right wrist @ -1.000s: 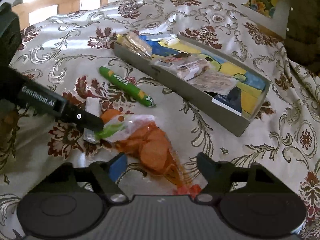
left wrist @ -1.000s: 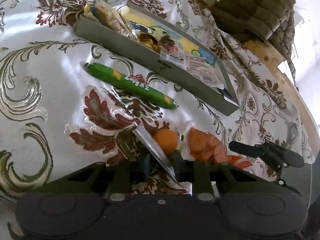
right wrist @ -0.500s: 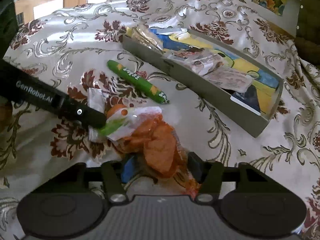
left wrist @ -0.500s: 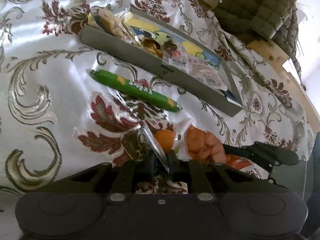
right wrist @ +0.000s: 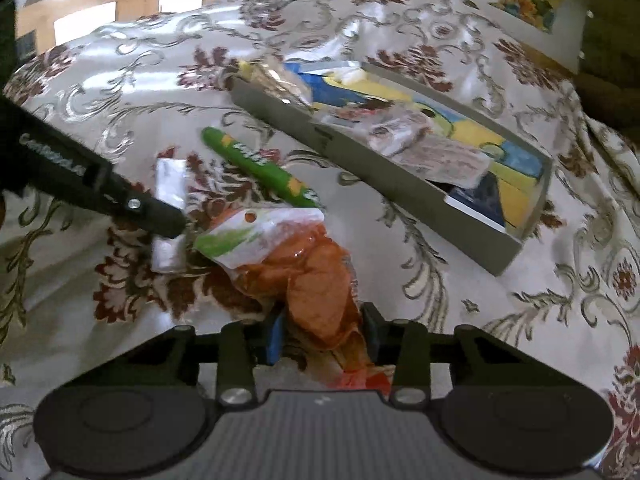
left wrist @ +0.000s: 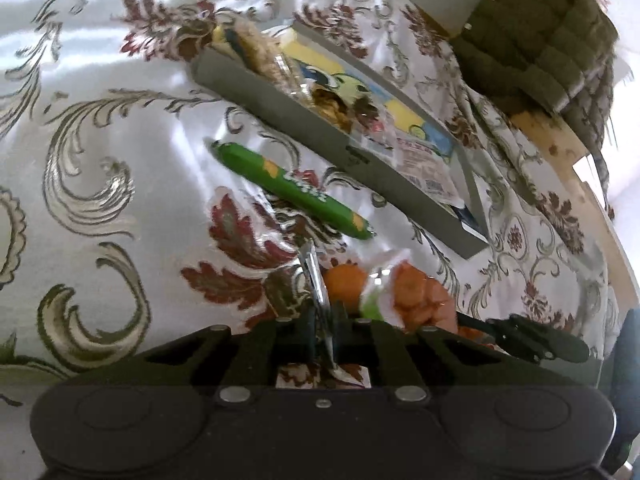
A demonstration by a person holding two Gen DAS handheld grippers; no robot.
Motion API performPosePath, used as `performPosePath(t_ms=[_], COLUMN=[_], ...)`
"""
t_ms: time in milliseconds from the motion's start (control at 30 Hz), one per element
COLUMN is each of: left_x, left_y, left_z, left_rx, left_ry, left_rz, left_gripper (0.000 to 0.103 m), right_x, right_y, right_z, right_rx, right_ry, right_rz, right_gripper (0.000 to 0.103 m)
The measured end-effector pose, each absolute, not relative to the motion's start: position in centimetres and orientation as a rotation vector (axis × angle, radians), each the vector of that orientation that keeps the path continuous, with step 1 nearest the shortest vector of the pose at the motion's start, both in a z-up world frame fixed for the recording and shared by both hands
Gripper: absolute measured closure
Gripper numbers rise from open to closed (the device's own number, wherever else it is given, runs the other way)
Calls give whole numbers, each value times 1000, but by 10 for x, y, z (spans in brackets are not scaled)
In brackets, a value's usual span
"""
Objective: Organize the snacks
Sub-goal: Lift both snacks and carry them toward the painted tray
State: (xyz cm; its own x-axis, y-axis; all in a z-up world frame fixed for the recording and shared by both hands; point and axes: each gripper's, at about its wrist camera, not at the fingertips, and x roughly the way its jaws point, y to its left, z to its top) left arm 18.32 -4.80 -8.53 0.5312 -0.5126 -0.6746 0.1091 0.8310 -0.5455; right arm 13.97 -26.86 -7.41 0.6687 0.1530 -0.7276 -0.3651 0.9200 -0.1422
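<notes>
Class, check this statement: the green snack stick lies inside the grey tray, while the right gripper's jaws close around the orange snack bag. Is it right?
Not quite. The green snack stick lies on the patterned tablecloth, beside the grey tray, not inside it; the right wrist view shows this. The rest stands: the right gripper has just been closing its jaws, with the orange snack bag between them.

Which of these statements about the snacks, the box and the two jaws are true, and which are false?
1. The long green stick-shaped packet lies inside the shallow grey cardboard box. False: it lies on the tablecloth beside the box.
2. The left gripper pinches a small silver foil packet. True.
3. The clear bag of orange slices sits between the right gripper jaws. True.
4. The box is empty. False: several packets lie inside.
</notes>
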Motion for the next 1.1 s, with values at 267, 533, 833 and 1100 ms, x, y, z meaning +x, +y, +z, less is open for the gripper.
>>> performPosePath(t_ms=[267, 533, 833, 1100], left_x=[180, 173, 184, 241], left_y=[-47, -51, -62, -87], left_z=[-74, -60, -39, -13], left_rx=[-440, -382, -309, -326], left_ry=[875, 779, 690, 635], left_rz=[-385, -418, -445, -426], left_gripper=[96, 96, 96, 96], right_x=[134, 129, 135, 173], right_y=[-270, -270, -278, -299], right_z=[-63, -53, -25, -13], right_rx=[-256, -224, -128, -58], right_ry=[745, 691, 568, 497], right_rz=[284, 280, 186, 38], right_gripper=[61, 61, 60, 60])
